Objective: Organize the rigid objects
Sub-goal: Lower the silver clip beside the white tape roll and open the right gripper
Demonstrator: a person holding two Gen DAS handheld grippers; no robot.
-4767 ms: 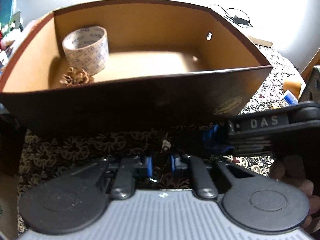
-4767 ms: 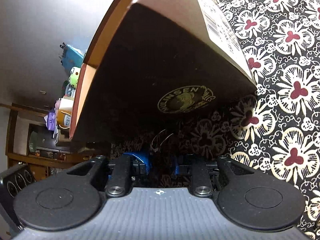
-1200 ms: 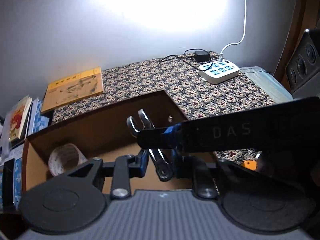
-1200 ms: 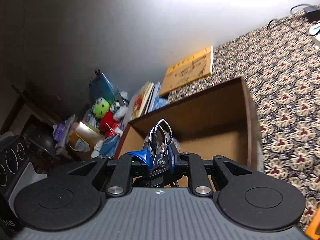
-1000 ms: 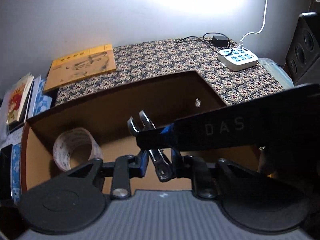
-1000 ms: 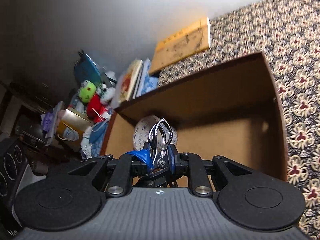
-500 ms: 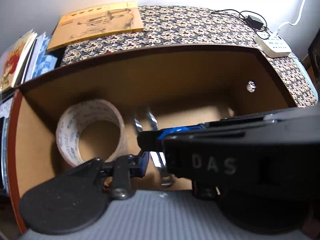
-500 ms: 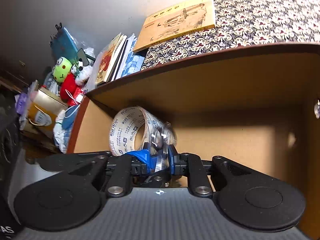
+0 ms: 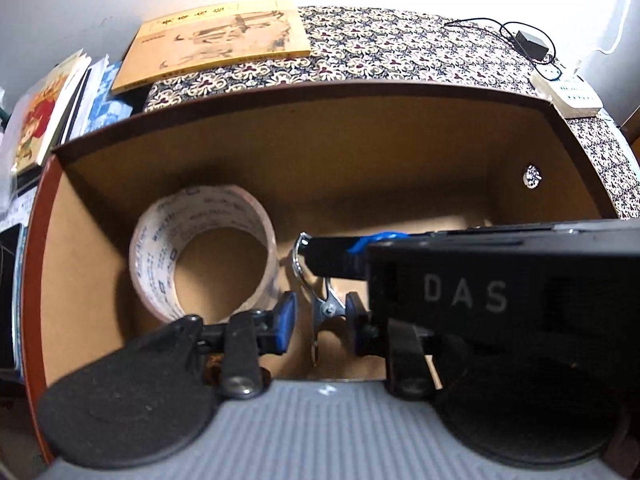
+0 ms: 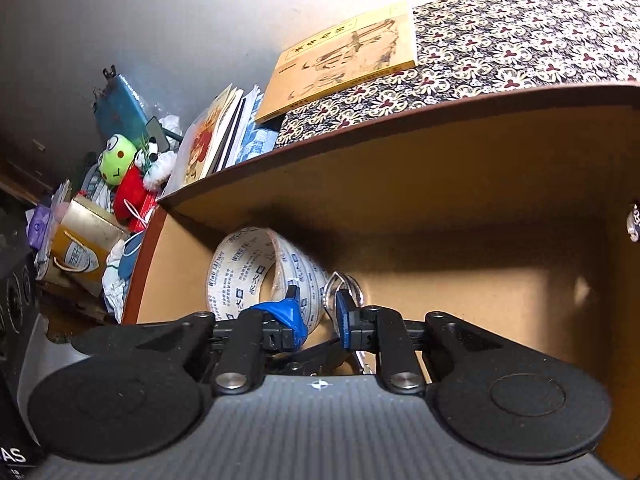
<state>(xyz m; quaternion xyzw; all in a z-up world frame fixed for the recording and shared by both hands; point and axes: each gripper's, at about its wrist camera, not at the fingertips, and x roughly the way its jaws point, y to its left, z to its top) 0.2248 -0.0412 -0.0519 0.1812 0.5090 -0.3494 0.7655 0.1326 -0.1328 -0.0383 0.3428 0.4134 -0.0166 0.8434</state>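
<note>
Patterned cloth (image 9: 400, 48) covers the table, with a grey wall behind and a yellow book (image 9: 224, 40) lying flat near it. On the cloth stands an open brown box (image 9: 320, 120), its inside tan. In it a tape roll (image 9: 204, 256) stands on edge by the left wall. Just right of the roll is a metal clip (image 9: 326, 304), between the pads of both grippers. The left gripper (image 9: 320, 320) has its jaws apart, wide of the clip. The right gripper (image 10: 318, 312) is also parted; whether its pad touches the clip I cannot tell. Its black body crosses the left view and hides the box's right floor and most of the clip's top. Books, a green plush (image 10: 116, 160) and bags crowd the left edge, partly cut off.
</note>
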